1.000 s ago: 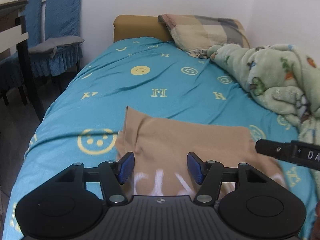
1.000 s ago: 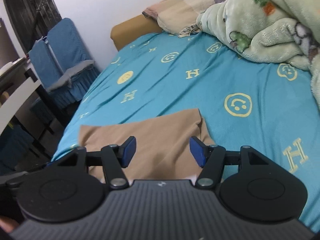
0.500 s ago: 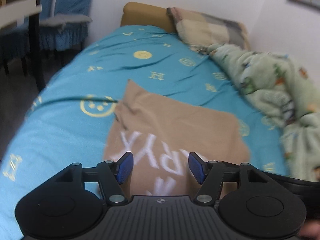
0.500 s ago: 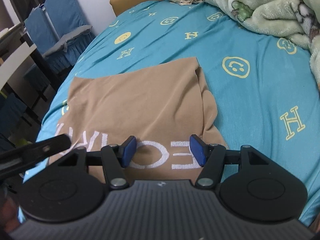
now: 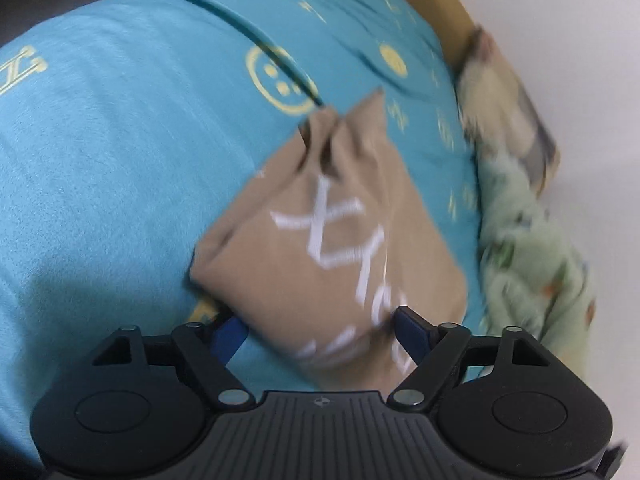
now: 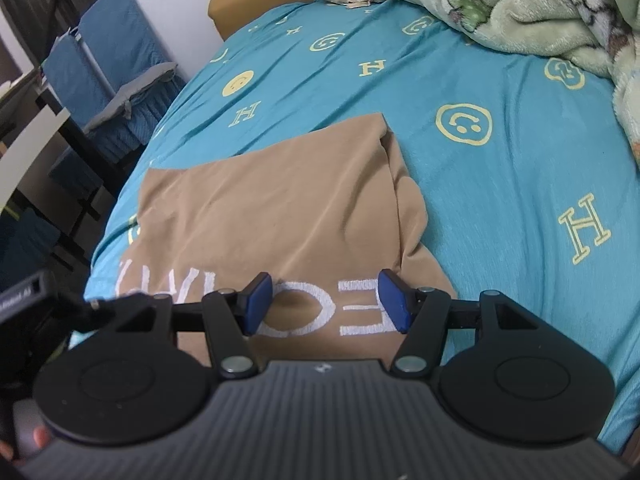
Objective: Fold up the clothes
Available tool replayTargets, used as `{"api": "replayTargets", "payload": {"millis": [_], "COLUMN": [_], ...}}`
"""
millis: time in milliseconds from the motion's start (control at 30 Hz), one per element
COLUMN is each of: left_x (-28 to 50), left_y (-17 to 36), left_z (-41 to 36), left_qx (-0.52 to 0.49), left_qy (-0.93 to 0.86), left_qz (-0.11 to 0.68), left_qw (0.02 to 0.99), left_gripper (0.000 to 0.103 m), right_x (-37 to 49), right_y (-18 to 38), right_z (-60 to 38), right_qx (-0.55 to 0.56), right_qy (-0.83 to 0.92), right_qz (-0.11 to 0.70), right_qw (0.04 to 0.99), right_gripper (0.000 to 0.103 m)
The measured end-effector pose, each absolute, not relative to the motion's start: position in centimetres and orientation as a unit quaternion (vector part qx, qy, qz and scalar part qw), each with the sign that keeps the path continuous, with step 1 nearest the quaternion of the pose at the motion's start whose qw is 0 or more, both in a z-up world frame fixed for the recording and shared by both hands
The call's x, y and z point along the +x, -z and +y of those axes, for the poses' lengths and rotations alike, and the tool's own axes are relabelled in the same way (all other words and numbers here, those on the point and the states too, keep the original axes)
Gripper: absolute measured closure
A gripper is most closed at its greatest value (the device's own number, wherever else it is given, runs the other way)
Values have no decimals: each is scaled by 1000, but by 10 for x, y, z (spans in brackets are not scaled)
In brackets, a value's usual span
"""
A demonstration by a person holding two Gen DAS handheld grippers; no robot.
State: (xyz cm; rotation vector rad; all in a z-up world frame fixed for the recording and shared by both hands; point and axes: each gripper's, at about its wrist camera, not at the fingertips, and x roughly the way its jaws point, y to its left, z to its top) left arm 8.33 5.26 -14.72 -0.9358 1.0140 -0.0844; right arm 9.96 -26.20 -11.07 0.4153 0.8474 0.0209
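Note:
A tan garment with white letters (image 6: 280, 216) lies folded on the teal bed sheet (image 6: 500, 184); it also shows blurred in the left wrist view (image 5: 332, 240). My left gripper (image 5: 320, 332) is open, tilted, with its blue fingertips on either side of the garment's near-left corner. My right gripper (image 6: 326, 300) is open just above the garment's near edge, over the white letters. The left gripper's body (image 6: 24, 304) shows at the left edge of the right wrist view.
A pale green blanket (image 6: 540, 12) is bunched at the bed's far right. A plaid pillow (image 5: 516, 92) and a tan headboard (image 6: 248, 0) lie at the far end. Blue-covered chairs (image 6: 108, 60) and a dark table stand left of the bed.
The left gripper has dropped lower and rolled, so its view tilts and blurs, and it now straddles the garment's corner. The right gripper has lowered a little towards the letters.

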Motion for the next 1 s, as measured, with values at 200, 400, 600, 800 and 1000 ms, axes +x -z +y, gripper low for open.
{"api": "replayTargets", "payload": {"millis": [200,400,600,800,1000], "left_x": [83,80,81,82,84], "left_y": [152,142,143,144,146], "left_z": [61,54,58,59,63], "left_qx": [-458,-454,-467,-480,-495], "left_qy": [30,46,46,39,43], "left_qz": [455,438,433,427,422], "left_qw": [763,775,770,766,758], "left_gripper": [64,76,76,78,78], "right_x": [91,68,72,74,70], "right_y": [103,99,129,162,175], "right_z": [-274,-286,-281,-278,-297], "right_qx": [270,444,556,610,637], "right_qy": [-5,-91,-126,-68,14], "right_qz": [390,362,402,414,383], "right_qw": [880,815,716,672,669], "right_gripper": [40,21,13,14,47]}}
